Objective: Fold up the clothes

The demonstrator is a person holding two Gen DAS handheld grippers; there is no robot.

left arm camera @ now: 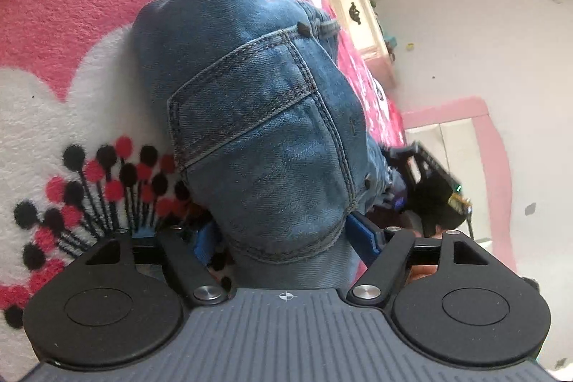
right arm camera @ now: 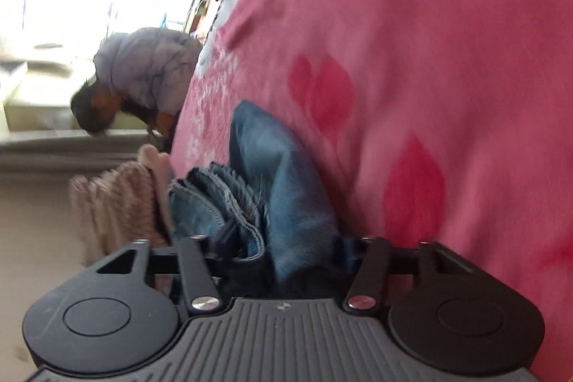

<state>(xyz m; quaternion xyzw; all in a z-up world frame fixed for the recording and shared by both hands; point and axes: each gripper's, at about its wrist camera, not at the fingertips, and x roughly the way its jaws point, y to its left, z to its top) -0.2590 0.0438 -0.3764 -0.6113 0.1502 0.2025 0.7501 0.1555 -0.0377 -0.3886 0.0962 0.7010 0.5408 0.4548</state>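
Observation:
A pair of blue jeans [left arm camera: 258,117] fills the left wrist view, back pocket facing the camera, over a pink and white blanket [left arm camera: 71,6]. My left gripper [left arm camera: 286,238] is shut on the jeans; blue fingers [left arm camera: 365,231] press the denim from both sides. In the right wrist view the jeans [right arm camera: 283,188] show bunched layers and a hem. My right gripper [right arm camera: 275,249] is shut on the jeans, the fingers mostly hidden by cloth. The right gripper also appears, blurred, in the left wrist view [left arm camera: 429,181].
The pink blanket [right arm camera: 429,59] with red hearts covers the bed. A person in a lilac jacket [right arm camera: 150,70] bends at the bed's far edge. A striped pink garment [right arm camera: 118,206] lies nearby. A white cabinet [left arm camera: 361,20] and pink-framed mirror [left arm camera: 494,167] stand by the wall.

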